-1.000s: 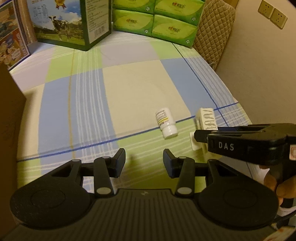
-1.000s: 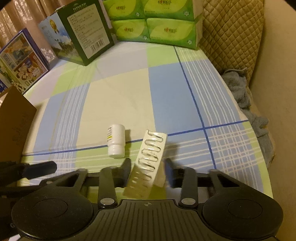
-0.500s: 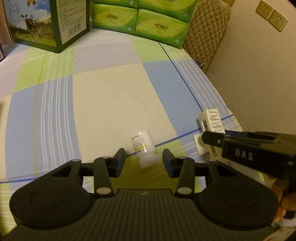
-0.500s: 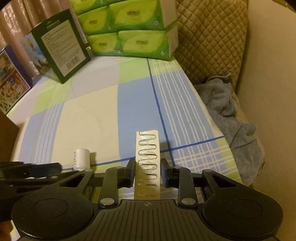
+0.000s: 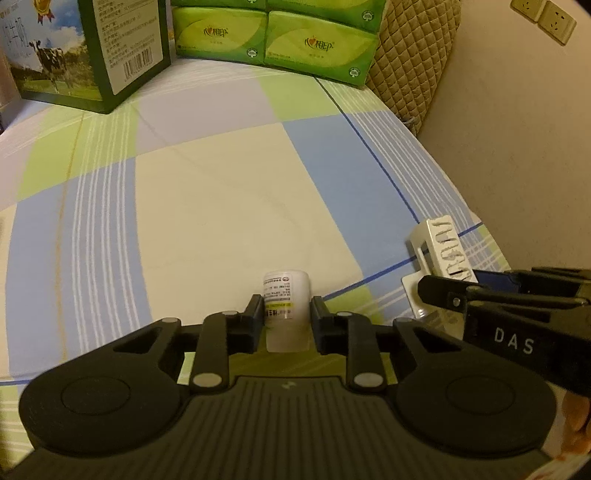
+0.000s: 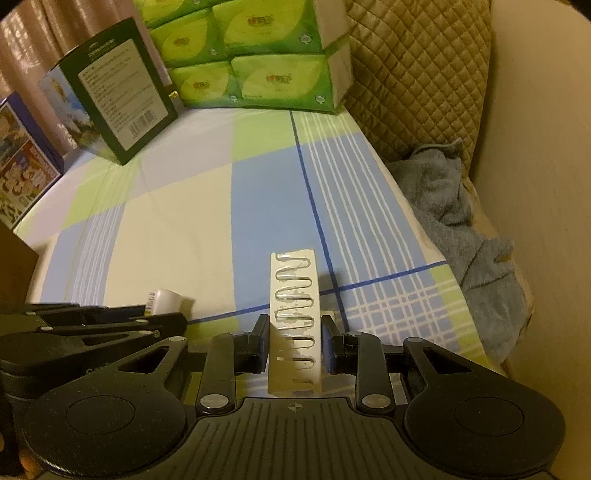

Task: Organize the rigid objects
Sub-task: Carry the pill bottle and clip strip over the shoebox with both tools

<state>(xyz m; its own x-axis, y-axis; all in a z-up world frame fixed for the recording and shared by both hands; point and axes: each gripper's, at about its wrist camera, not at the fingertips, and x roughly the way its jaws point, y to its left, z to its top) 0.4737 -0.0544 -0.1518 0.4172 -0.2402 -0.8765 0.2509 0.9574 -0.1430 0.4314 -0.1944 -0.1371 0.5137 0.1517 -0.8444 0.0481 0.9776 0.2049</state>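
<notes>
A small white pill bottle with a yellow-striped label lies on the checked cloth between the fingers of my left gripper, whose jaws are closed against its sides. It also shows in the right wrist view, partly hidden behind the left gripper. My right gripper is shut on a white blister pack with a row of clear pockets, held on edge just above the cloth. The pack and the right gripper show at the right of the left wrist view.
A green carton with a cow picture and stacked green tissue packs stand at the back. A quilted cushion and a grey towel lie beyond the right edge. A brown cardboard box is at left.
My left gripper moved forward over the pill bottle and its jaws closed onto it. My right gripper straightened the blister pack and kept its hold.
</notes>
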